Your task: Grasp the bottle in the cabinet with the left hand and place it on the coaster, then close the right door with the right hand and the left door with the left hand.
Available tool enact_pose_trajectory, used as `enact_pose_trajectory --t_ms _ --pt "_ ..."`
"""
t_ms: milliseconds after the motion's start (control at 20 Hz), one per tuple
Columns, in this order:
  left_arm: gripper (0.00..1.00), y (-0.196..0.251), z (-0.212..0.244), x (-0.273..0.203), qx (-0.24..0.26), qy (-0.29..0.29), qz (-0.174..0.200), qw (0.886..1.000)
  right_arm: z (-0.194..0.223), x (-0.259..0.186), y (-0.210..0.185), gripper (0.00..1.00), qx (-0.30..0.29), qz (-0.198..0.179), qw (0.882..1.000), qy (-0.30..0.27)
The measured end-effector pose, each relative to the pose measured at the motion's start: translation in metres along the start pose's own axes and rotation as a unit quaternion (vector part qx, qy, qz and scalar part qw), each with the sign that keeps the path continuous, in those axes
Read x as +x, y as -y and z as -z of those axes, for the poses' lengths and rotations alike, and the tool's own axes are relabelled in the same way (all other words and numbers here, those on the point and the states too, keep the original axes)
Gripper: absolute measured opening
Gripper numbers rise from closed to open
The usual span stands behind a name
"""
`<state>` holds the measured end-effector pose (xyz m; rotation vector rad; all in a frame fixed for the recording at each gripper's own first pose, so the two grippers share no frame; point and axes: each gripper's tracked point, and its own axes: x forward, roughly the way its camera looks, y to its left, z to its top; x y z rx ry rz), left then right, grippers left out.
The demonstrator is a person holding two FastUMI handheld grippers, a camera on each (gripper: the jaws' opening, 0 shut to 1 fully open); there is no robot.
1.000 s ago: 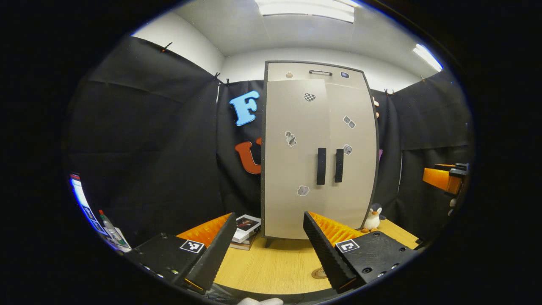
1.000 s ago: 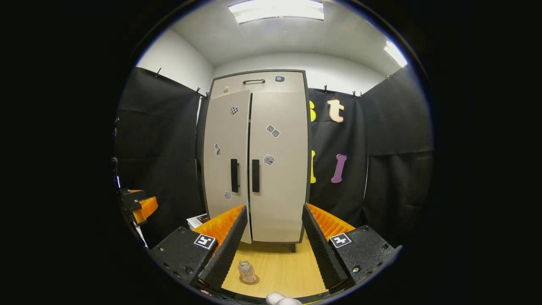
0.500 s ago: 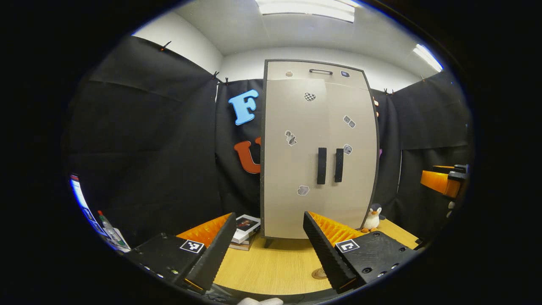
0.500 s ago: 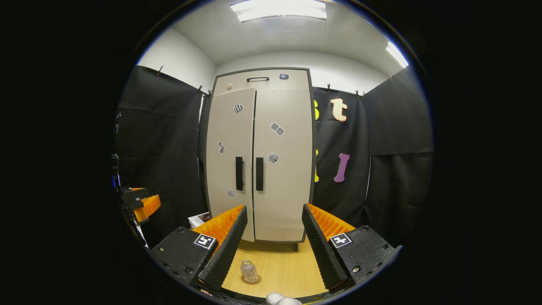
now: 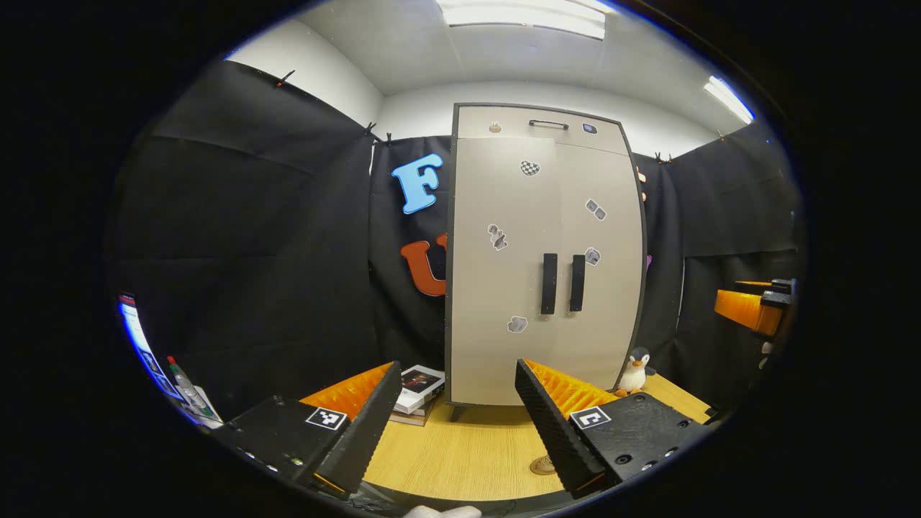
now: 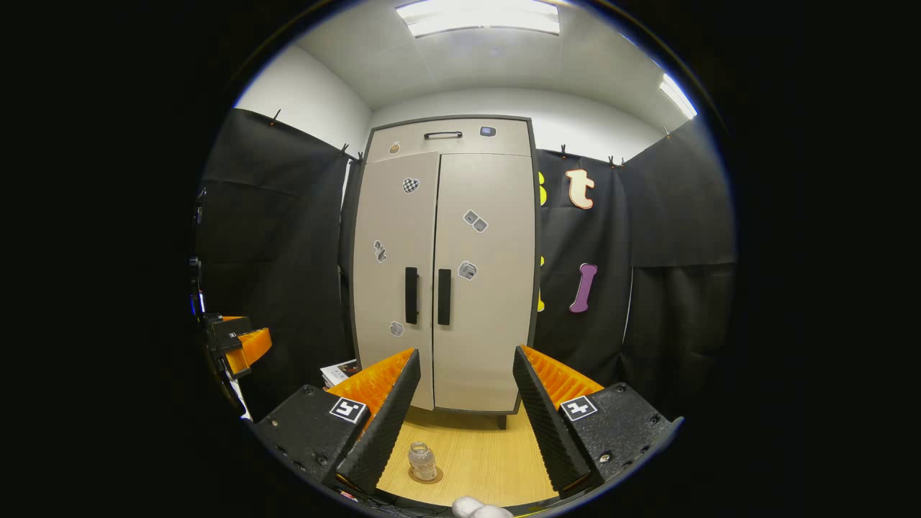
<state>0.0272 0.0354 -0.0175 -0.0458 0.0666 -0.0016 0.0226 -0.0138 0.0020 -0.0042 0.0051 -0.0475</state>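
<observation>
Bottle: stands on the coaster, on the table in front of the cabinet.
Right door: looks shut.
Left door: looks shut too.
My left gripper: wide, empty, well back from the cabinet.
My right gripper: wide, empty, back likewise.
Left to do: nothing, as I judge it.

One tall beige two-door cabinet with two black vertical handles; one clear plastic bottle; one round coaster; one plush penguin; two stacked books.
</observation>
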Motion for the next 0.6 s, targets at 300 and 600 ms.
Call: enact_pose_trajectory --t_ms 300,600 --pt "0.94 0.004 -0.003 -0.001 0.003 0.004 0.006 1.000 0.001 -0.009 0.006 0.81 0.004 0.006 1.000 0.002" --pt "0.96 0.005 -0.006 -0.002 0.006 0.009 0.011 1.000 -0.003 -0.015 0.013 0.81 0.008 0.013 1.000 0.007"
